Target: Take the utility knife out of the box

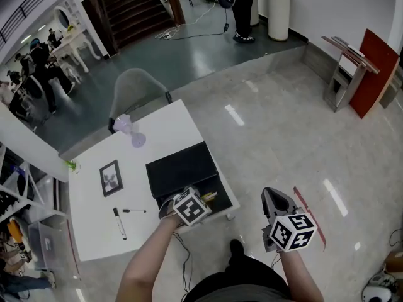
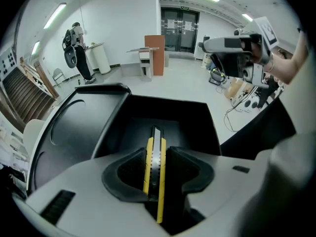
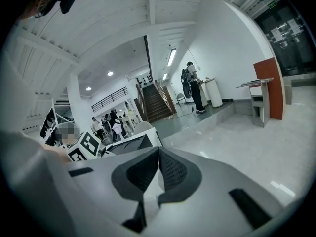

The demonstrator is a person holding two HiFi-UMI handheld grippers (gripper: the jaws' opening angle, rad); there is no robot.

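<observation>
A black box (image 1: 217, 182) stands open at the white table's near right corner, its lid (image 1: 179, 167) laid back. My left gripper (image 1: 203, 200) points steeply down into it. In the left gripper view the yellow and steel utility knife (image 2: 155, 164) stands on edge between the dark pads (image 2: 131, 174), which lie against both its sides, with the box's black interior (image 2: 173, 117) beyond. A bit of yellow of the utility knife (image 1: 208, 197) shows by the marker cube. My right gripper (image 1: 274, 197) hangs off the table to the right over the floor, its jaws (image 3: 159, 154) closed with nothing between them.
On the white table (image 1: 167, 121) lie a framed picture (image 1: 111, 178), a marker (image 1: 119, 224), a thin pen (image 1: 133, 211) and a pale purple object (image 1: 134, 136). A grey chair (image 1: 135, 87) stands behind the table. Red tape (image 1: 310, 214) marks the floor near my right hand.
</observation>
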